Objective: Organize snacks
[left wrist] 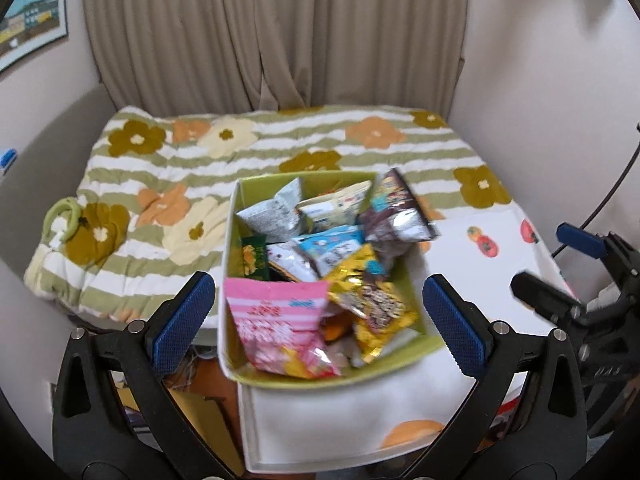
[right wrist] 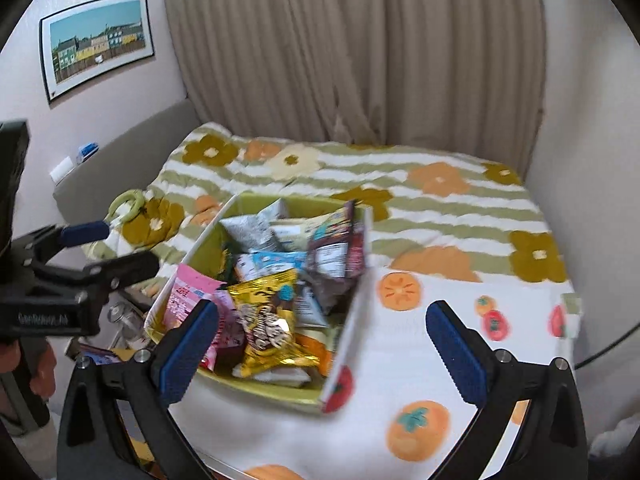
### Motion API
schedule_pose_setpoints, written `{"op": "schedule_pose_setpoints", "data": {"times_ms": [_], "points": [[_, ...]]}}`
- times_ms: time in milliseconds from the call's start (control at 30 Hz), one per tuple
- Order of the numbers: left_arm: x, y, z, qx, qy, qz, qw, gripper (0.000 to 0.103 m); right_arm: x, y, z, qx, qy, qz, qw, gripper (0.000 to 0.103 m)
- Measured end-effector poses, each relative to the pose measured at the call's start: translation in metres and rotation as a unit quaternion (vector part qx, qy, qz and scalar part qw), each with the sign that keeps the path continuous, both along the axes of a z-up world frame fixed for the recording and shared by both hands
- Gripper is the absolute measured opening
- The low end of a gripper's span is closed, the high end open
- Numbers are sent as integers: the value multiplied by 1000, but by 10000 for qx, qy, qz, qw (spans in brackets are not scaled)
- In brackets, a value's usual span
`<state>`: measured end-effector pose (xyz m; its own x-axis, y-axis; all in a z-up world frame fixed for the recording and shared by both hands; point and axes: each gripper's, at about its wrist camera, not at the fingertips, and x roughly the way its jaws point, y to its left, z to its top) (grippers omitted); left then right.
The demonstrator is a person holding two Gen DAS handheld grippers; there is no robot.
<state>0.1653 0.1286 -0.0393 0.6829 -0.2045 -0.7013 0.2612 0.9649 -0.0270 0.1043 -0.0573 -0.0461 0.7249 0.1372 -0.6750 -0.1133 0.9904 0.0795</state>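
A green-lined fabric box [left wrist: 234, 216] [right wrist: 262, 390] sits on a white fruit-print cloth at the near end of the bed. It is full of snack packets: a pink bag [left wrist: 276, 320] [right wrist: 184, 300], a yellow bag [left wrist: 372, 300] [right wrist: 268, 320], a dark brown bag [left wrist: 396, 212] [right wrist: 338, 248], silver and blue ones. My left gripper [left wrist: 320, 320] is open and empty, above the box's near side. My right gripper [right wrist: 324, 344] is open and empty, over the box's right part. It also shows in the left wrist view [left wrist: 556, 264]. The left gripper shows in the right wrist view [right wrist: 108, 248].
A striped flowered quilt [left wrist: 240, 148] [right wrist: 440, 200] covers the bed behind the box. A green ring [left wrist: 64, 216] [right wrist: 128, 204] lies on its left side. Beige curtains [left wrist: 276, 32] hang behind. Cluttered floor [left wrist: 200, 400] shows left of the bed's near corner.
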Motion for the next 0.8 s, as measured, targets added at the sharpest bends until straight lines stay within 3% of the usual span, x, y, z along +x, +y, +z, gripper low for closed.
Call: {"op": "schedule_pose_setpoints", "data": {"times_ms": [167,400,800], "points": [[-58,-21,15,-94,-430,94,9990,103,-48,-31,28,-3,-270,-440,9987,103],[-130,-40,33,-155,-936,202,9953,103,-106,-60,43,-275,-507,-931,9940,103],[-188,-48,43,-283,-1190,241,9922,103,-164,-74,52,-366,-817,-1146,9894,103]]}}
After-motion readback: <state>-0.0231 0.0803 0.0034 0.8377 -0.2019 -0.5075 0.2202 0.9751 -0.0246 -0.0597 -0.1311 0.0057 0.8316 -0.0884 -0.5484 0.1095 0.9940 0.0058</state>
